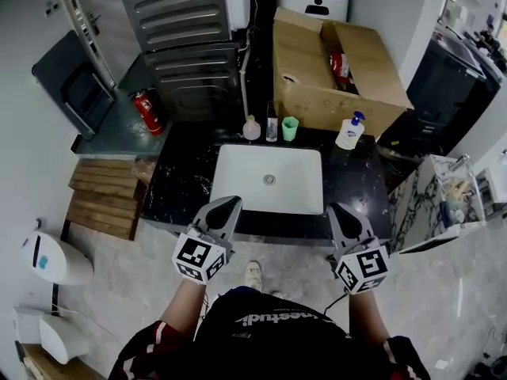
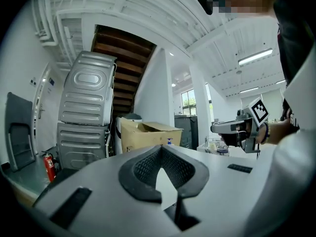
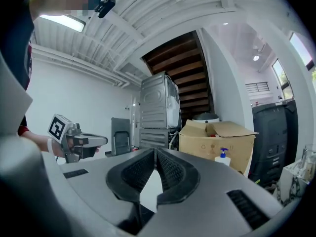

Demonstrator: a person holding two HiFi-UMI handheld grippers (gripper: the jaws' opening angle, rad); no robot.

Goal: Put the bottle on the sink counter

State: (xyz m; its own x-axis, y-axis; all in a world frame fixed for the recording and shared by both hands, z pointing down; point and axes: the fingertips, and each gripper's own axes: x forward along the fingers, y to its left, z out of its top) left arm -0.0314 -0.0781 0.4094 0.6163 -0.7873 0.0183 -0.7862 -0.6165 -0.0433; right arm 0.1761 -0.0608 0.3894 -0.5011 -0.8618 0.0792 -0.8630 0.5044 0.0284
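Observation:
A white pump bottle (image 1: 349,131) with a blue top stands at the back right of the black sink counter (image 1: 182,182); it also shows in the right gripper view (image 3: 223,157), in front of the cardboard box. My left gripper (image 1: 230,204) is over the counter's front edge, left of the white basin (image 1: 268,179), shut with nothing between its jaws (image 2: 161,147). My right gripper (image 1: 334,210) is at the front edge to the right of the basin, well short of the bottle, also shut and empty (image 3: 155,150). Both point level toward the back wall.
A small pink bottle (image 1: 251,128), a clear bottle (image 1: 272,125) and a green cup (image 1: 290,128) line the counter behind the basin. An open cardboard box (image 1: 333,70) sits behind the counter. Stacked grey machines (image 1: 182,38) and a red fire extinguisher (image 1: 147,111) stand at the back left.

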